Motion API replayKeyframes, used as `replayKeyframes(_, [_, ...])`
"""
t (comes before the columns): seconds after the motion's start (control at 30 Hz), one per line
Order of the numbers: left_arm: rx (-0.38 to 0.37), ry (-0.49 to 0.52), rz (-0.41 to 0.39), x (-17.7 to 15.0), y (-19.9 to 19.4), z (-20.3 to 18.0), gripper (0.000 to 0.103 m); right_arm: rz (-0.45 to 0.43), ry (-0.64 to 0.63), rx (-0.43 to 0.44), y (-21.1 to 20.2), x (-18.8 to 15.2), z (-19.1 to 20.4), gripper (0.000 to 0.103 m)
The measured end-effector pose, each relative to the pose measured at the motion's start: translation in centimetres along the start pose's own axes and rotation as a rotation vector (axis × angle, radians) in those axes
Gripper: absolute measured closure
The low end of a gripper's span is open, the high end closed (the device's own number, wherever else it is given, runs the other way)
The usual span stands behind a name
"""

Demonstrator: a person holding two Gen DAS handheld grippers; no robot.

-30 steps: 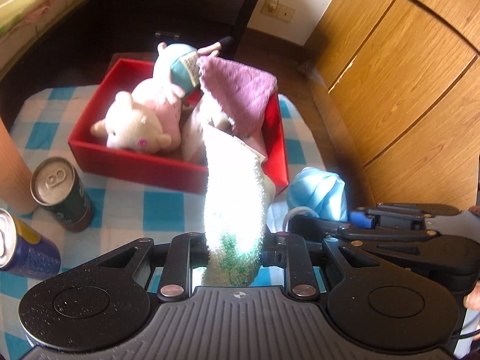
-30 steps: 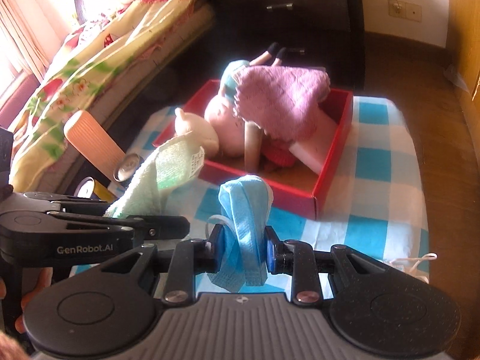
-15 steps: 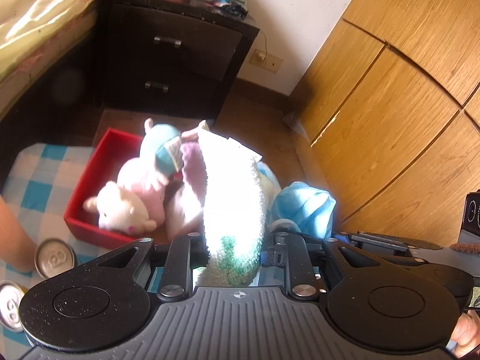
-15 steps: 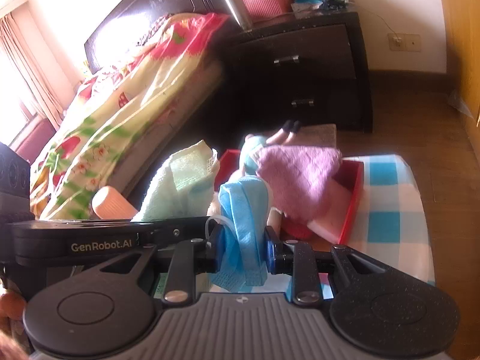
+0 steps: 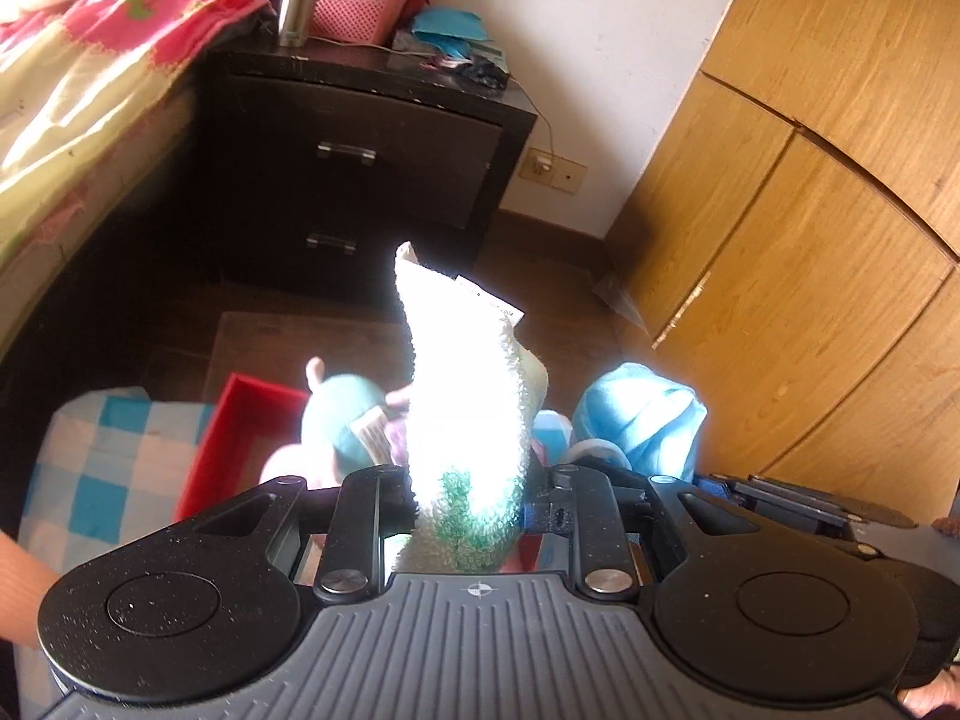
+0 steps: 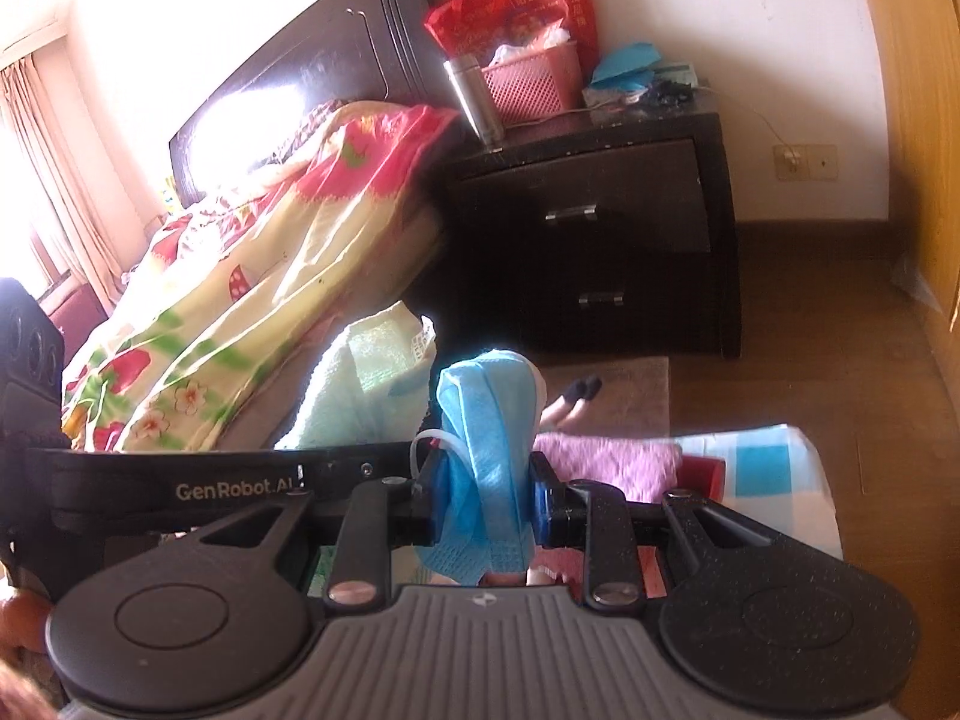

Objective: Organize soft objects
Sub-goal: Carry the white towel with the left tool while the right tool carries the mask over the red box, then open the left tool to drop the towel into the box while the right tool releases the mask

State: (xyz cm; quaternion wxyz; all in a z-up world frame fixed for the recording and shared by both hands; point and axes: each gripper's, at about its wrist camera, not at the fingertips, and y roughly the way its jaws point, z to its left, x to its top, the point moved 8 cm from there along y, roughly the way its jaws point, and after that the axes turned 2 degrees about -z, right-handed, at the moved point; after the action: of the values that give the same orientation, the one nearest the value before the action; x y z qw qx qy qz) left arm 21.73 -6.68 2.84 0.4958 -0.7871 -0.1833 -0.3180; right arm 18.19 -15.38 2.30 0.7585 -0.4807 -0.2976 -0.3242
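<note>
Plush toys [image 5: 342, 420] in box [image 5: 231, 450] — nightstand [image 5: 360, 180] behind, bed [image 5: 78, 120] left

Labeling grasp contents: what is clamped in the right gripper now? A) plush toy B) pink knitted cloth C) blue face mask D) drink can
C: in the right wrist view the right gripper is closed on a folded blue face mask, its white ear loop sticking out at the left.
</note>
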Motion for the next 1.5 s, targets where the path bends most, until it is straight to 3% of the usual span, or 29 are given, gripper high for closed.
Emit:
replayKeyframes(0.3, [0.118,-0.014,0.054,0.7,5.5,4.2,0.078,0.041,0.037,-0.046,5.2,-0.4,-3.1,0.097])
replayKeyframes(0.73, [0.19,-0.044,0.098,0.5,10.1,6.0,0.073,0.206,-0.023,-0.166,10.6,-5.1,-5.7,0.096])
replayKeyframes(0.83, [0.195,-0.039,0.105,0.4,10.5,5.9,0.072,0.228,-0.034,-0.18,10.9,-5.6,-6.1,0.089])
replayKeyframes(0.93, [0.196,-0.044,0.107,0.5,10.5,5.9,0.068,0.231,-0.017,-0.197,10.8,-5.5,-6.7,0.081])
replayKeyframes(1.0, [0.2,-0.044,0.104,0.7,10.3,5.9,0.061,0.229,-0.009,-0.203,10.6,-5.4,-7.1,0.069])
replayKeyframes(1.3, [0.226,-0.048,0.043,2.0,8.0,5.6,0.039,0.21,0.0,-0.217,9.6,-4.7,-7.4,0.065])
replayKeyframes(1.5, [0.197,-0.06,0.05,0.1,5.1,5.1,0.038,0.211,0.007,-0.207,8.3,-4.3,-6.9,0.064])
